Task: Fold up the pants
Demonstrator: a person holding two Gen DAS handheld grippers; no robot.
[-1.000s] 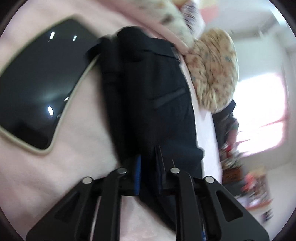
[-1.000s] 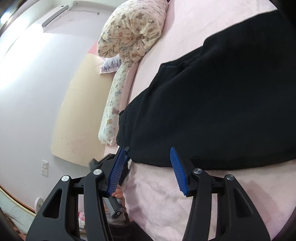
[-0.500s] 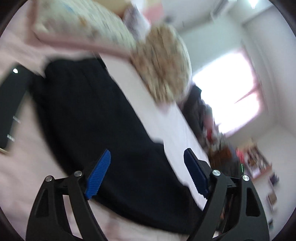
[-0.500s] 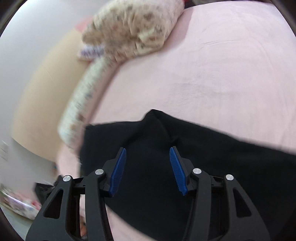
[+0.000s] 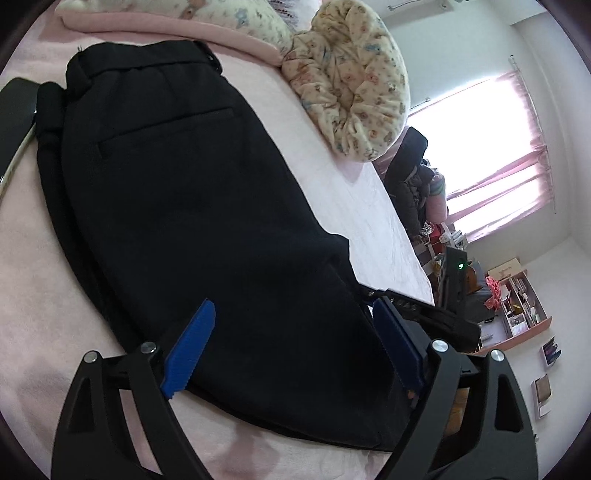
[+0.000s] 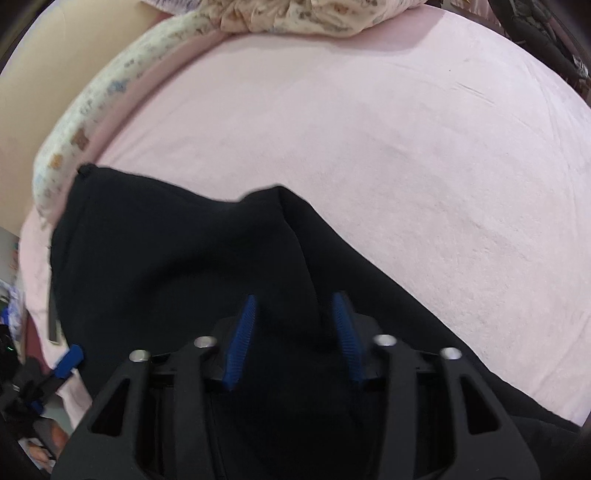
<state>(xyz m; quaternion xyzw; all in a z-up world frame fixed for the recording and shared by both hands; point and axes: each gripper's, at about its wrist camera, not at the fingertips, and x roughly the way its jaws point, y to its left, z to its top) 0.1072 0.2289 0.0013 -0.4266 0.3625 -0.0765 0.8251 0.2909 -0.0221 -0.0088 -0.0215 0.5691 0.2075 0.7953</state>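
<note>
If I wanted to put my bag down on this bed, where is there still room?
The widest bare patch is the pink sheet beyond the black pants, running up to the rolled floral quilt. A narrower strip lies between the pants and the bed's window-side edge. The other side is crowded: a dark tablet sits right against the pants.

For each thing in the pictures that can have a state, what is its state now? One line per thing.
Black pants: lying flat on the pink bed sheet, waistband toward the pillows.
Back pocket: closed.
Left hand-held gripper: open wide, over the pants.
Right hand-held gripper: open, astride a raised fold of the fabric.
Floral pillow: bunched, on the bed.
</note>
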